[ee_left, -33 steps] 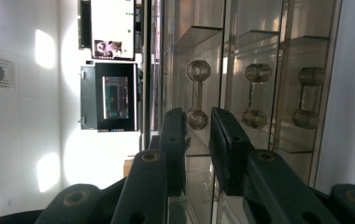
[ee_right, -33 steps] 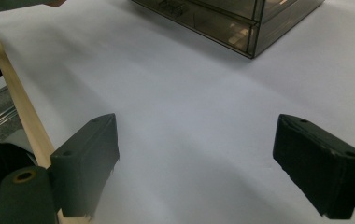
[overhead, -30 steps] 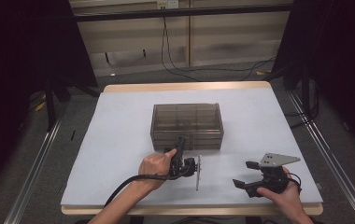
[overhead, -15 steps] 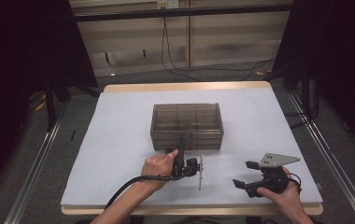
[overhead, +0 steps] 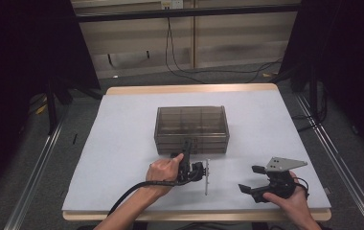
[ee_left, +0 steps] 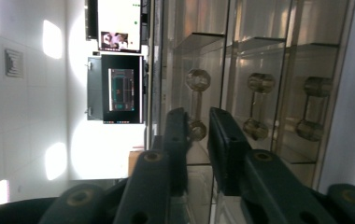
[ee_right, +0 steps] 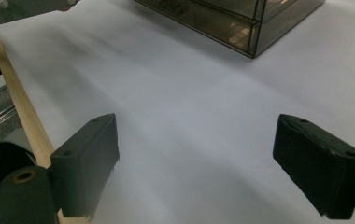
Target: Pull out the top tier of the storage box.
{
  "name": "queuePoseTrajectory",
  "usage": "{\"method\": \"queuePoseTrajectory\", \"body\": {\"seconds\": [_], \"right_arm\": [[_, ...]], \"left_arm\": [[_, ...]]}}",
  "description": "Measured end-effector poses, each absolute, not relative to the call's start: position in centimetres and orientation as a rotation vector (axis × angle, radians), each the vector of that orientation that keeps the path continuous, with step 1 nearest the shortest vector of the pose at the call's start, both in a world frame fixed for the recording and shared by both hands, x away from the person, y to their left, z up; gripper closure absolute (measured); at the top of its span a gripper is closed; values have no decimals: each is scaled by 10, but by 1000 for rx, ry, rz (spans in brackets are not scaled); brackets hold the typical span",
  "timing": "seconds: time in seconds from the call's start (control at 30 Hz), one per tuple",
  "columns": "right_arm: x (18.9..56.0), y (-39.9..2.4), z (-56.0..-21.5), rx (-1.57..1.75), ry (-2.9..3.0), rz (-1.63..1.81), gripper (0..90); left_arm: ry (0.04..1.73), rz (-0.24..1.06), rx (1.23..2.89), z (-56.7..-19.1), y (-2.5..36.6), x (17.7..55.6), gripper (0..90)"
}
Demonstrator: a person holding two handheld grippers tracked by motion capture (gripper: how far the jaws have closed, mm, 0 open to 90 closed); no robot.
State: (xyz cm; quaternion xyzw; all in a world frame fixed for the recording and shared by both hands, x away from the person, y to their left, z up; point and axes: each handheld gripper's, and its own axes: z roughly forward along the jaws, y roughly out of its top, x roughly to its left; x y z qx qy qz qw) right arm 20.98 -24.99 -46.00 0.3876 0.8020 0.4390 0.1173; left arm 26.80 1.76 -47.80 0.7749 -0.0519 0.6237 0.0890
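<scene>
A smoky see-through drawer box (overhead: 192,127) stands mid-table. My left gripper (overhead: 188,146), rolled on its side, reaches the box's front face. In the left gripper view its jaws (ee_left: 199,135) stand close together with a clear dumbbell-shaped drawer handle (ee_left: 196,100) between their tips; they have just eased open slightly and still hug that handle. Two more handles (ee_left: 259,105) sit on the neighbouring drawers. My right gripper (overhead: 248,178) rests at the table's front right, open and empty; its own view has the wide jaws (ee_right: 196,154) over bare white tabletop, with the box (ee_right: 222,23) beyond.
The white table cover (overhead: 122,139) ends at a wooden front edge (ee_right: 21,107). The left gripper's cable (overhead: 127,196) trails off the front. Dark frames and metal rails flank both sides of the table. A monitor (ee_left: 119,88) hangs on the far wall.
</scene>
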Motion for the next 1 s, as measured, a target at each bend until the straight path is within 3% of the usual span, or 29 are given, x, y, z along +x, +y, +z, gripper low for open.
{"method": "queuePoseTrajectory", "body": {"seconds": [0.17,1.0], "right_arm": [[209,-250,-460,1134,2347,1287,145],[210,-250,-460,1134,2350,1287,144]], "left_arm": [[-146,1832,2312,-475,18,268,803],[-174,1822,2300,-475,23,259,806]]}}
